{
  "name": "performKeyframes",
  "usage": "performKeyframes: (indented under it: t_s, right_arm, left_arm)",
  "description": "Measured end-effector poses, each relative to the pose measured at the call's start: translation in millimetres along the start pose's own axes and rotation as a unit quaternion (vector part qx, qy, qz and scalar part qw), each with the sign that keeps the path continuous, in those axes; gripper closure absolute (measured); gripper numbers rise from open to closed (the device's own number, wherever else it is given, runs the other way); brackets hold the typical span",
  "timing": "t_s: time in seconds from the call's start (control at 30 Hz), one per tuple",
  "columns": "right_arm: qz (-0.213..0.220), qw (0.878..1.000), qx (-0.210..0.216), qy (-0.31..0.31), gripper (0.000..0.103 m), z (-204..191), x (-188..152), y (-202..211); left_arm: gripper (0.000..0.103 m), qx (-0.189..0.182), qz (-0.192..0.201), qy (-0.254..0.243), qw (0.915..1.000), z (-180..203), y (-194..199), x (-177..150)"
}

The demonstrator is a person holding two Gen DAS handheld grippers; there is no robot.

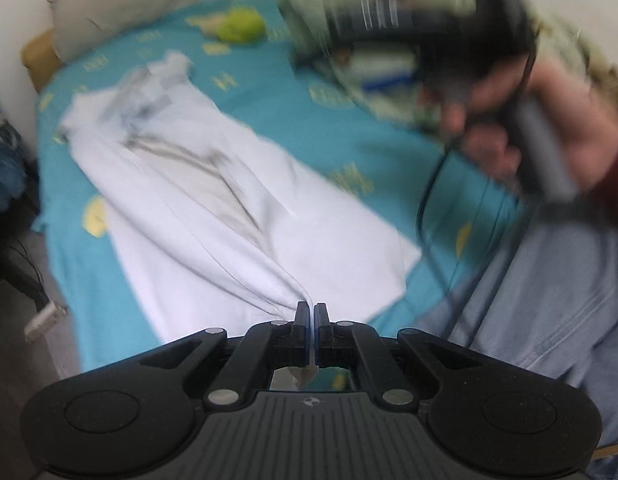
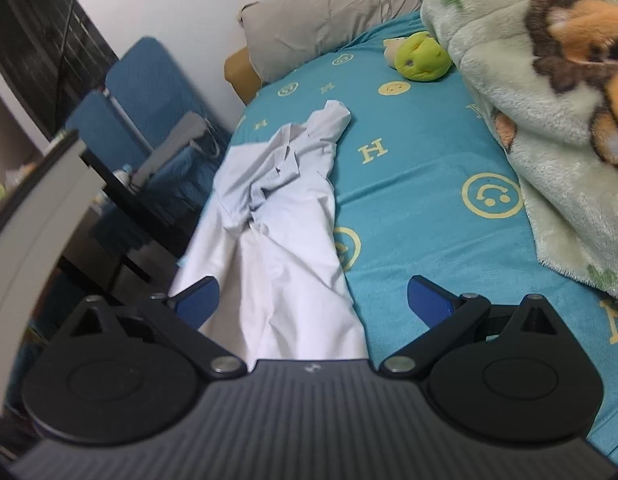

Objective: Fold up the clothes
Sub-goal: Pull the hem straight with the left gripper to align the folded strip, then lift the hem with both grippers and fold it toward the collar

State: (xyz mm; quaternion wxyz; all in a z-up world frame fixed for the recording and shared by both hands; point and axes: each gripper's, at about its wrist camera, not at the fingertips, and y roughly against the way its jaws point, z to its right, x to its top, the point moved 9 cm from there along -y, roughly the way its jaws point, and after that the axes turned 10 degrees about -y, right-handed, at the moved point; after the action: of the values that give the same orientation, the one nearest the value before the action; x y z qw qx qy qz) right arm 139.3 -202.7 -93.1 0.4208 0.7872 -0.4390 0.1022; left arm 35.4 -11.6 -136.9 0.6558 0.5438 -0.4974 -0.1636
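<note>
A white shirt (image 1: 213,208) lies stretched along the turquoise bed sheet (image 1: 349,140), crumpled at its far end. My left gripper (image 1: 311,312) is shut on the near hem of the shirt and pulls it taut. In the right wrist view the shirt (image 2: 277,240) lies below and between the wide-apart blue fingers (image 2: 427,300) of my right gripper (image 2: 313,300), which is open and empty above the cloth. The right gripper also shows blurred in the left wrist view (image 1: 449,32), held in a hand.
A grey pillow (image 2: 329,16) and a green plush toy (image 2: 421,58) lie at the head of the bed. A fleece blanket (image 2: 549,120) is piled on the right. Blue chairs (image 2: 149,92) and a dark table stand left of the bed.
</note>
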Motion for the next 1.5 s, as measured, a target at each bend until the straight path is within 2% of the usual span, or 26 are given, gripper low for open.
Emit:
performKeyframes:
  t_s: [0.1,0.2,0.27,0.33,0.37,0.43,0.47,0.53,0.6,0.67,0.73,0.77,0.8,0.87,0.93,1.0,1.1,1.17,1.2,1.27,1.37,1.4,1.43,1.47,1.5]
  right_arm:
    - [0.006,1.000,0.013,-0.018,0.001,5,6,8]
    - [0.004,0.999,0.028,-0.033,0.005,8,8,10]
    - [-0.003,0.998,0.036,-0.042,0.019,8,8,8]
    - [-0.013,0.998,0.039,-0.046,0.026,8,6,5]
    - [-0.017,0.998,0.038,-0.042,0.026,7,5,3]
    - [-0.027,0.998,0.033,-0.034,0.026,7,1,-2]
    - [-0.037,0.999,0.023,-0.030,0.026,10,-4,-6]
    - [-0.058,0.998,0.001,-0.022,0.025,17,-13,-13]
    - [-0.078,0.997,-0.021,-0.014,0.025,25,-22,-20]
    - [-0.098,0.994,-0.042,-0.006,0.025,32,-31,-26]
    - [-0.117,0.991,-0.063,-0.002,0.025,40,-40,-31]
    - [-0.123,0.990,-0.073,-0.010,0.025,47,-42,-31]
    - [-0.128,0.988,-0.081,-0.018,0.024,54,-45,-30]
    - [-0.142,0.986,-0.083,-0.036,0.024,62,-52,-30]
    - [-0.164,0.982,-0.075,-0.052,0.024,64,-62,-32]
    - [-0.193,0.977,-0.070,-0.050,0.025,62,-77,-35]
    - [-0.215,0.974,-0.066,-0.027,0.025,53,-92,-38]
    - [-0.230,0.971,-0.061,-0.021,0.025,48,-99,-38]
    - [-0.235,0.970,-0.059,-0.018,0.025,46,-102,-37]
    - [-0.256,0.965,-0.054,-0.011,0.025,42,-111,-33]
    - [-0.282,0.957,-0.061,0.018,0.026,35,-128,-25]
    - [-0.285,0.955,-0.069,0.035,0.028,33,-133,-23]
    - [-0.282,0.953,-0.085,0.064,0.038,32,-136,-21]
    - [-0.279,0.951,-0.101,0.092,0.057,30,-139,-19]
    - [-0.273,0.948,-0.113,0.115,0.069,27,-141,-17]
  left_arm:
    - [0.101,-0.002,-0.039,-0.007,0.9992,12,-29,-14]
    - [0.100,-0.011,-0.065,0.007,0.9978,2,-41,-36]
    - [0.095,-0.026,-0.052,0.023,0.9981,-1,-36,-34]
    - [0.082,-0.031,-0.024,0.036,0.9986,-3,-24,-28]
    - [0.077,-0.031,-0.007,0.042,0.9986,-5,-17,-24]
    - [0.054,-0.027,0.025,0.070,0.9969,-12,-2,-16]
    - [0.051,-0.022,0.042,0.087,0.9951,-17,5,-12]
    - [0.044,-0.008,0.053,0.158,0.9859,-42,2,-14]
    - [0.044,0.007,0.064,0.229,0.9713,-67,-1,-16]
    - [0.044,0.025,0.051,0.304,0.9508,-94,-15,-31]
    - [0.046,0.037,0.018,0.360,0.9321,-116,-32,-53]
    - [0.048,0.038,0.005,0.382,0.9236,-124,-37,-63]
    - [0.048,0.036,0.000,0.394,0.9186,-128,-40,-68]
    - [0.047,0.029,-0.004,0.402,0.9153,-129,-41,-71]
    - [0.042,0.022,-0.007,0.396,0.9181,-123,-42,-69]
    - [0.041,0.011,-0.017,0.398,0.9172,-115,-47,-69]
    - [0.041,-0.004,-0.035,0.398,0.9168,-107,-56,-70]
    - [0.043,-0.012,-0.038,0.412,0.9101,-107,-55,-71]
    - [0.044,-0.017,-0.044,0.413,0.9096,-103,-53,-72]
    - [0.048,-0.026,-0.055,0.414,0.9084,-97,-50,-72]
    - [0.056,-0.037,-0.069,0.404,0.9115,-82,-45,-71]
    - [0.064,-0.035,-0.073,0.402,0.9119,-78,-44,-71]
    - [0.088,-0.020,-0.078,0.395,0.9151,-76,-42,-72]
    - [0.099,-0.003,-0.082,0.386,0.9190,-74,-40,-71]
    - [0.098,0.003,-0.078,0.381,0.9213,-73,-36,-69]
